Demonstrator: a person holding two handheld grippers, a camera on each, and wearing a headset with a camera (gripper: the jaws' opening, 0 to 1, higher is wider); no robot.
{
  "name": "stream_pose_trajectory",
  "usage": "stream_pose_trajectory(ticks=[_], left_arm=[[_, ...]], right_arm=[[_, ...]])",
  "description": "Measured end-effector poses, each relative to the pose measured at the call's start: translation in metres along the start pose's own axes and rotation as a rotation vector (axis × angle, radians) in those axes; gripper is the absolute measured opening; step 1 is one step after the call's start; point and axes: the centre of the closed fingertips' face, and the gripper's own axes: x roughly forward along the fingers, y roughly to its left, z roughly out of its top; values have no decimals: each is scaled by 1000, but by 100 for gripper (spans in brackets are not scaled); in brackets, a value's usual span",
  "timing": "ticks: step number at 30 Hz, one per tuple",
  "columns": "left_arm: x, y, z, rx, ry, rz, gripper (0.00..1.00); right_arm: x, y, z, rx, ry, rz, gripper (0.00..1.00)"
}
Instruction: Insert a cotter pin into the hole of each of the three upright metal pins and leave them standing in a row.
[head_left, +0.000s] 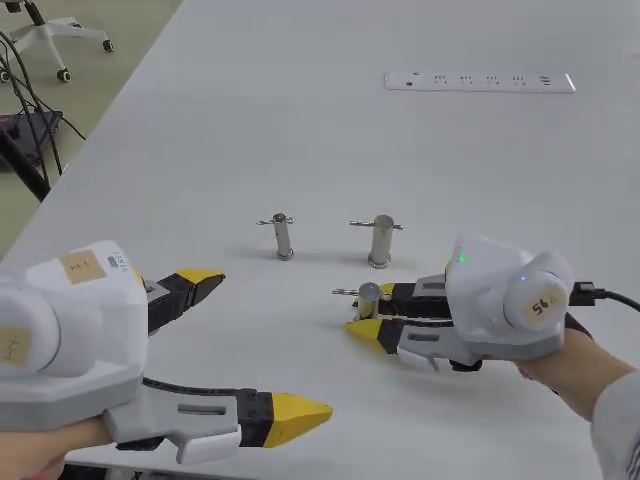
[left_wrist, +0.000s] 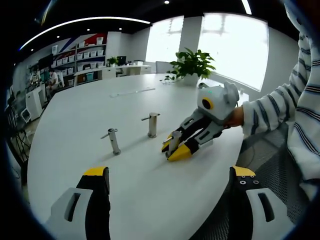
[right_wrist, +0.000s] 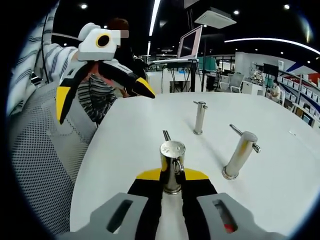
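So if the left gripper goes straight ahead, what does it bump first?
Probably the short silver metal pin clamped in the right gripper, nearly dead ahead of the open left gripper, though depth is hard to judge.

A long white desk bears a white power strip near its far edge; beside it, on the pale floor, stand an office chair's wheeled base and dark cables. At one end of the desk a potted plant stands before bright windows, with shelves of bins along the wall and a curved light strip overhead. In the right gripper view a monitor stands beyond the desk.
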Motion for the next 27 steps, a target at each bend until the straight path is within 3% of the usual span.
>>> stream_pose_trajectory(ticks=[9, 14, 20, 27], left_arm=[[-1, 1, 2, 5, 7, 14, 99], [0, -3, 3, -3, 9, 4, 99], [3, -6, 4, -6, 13, 6, 99], [2, -3, 2, -27, 16, 27, 99]], right_arm=[[0, 0, 2, -6, 8, -9, 8], [-7, -2, 15, 4, -33, -7, 8], [-22, -9, 23, -6, -51, 4, 8], [-50, -30, 15, -7, -40, -19, 8]])
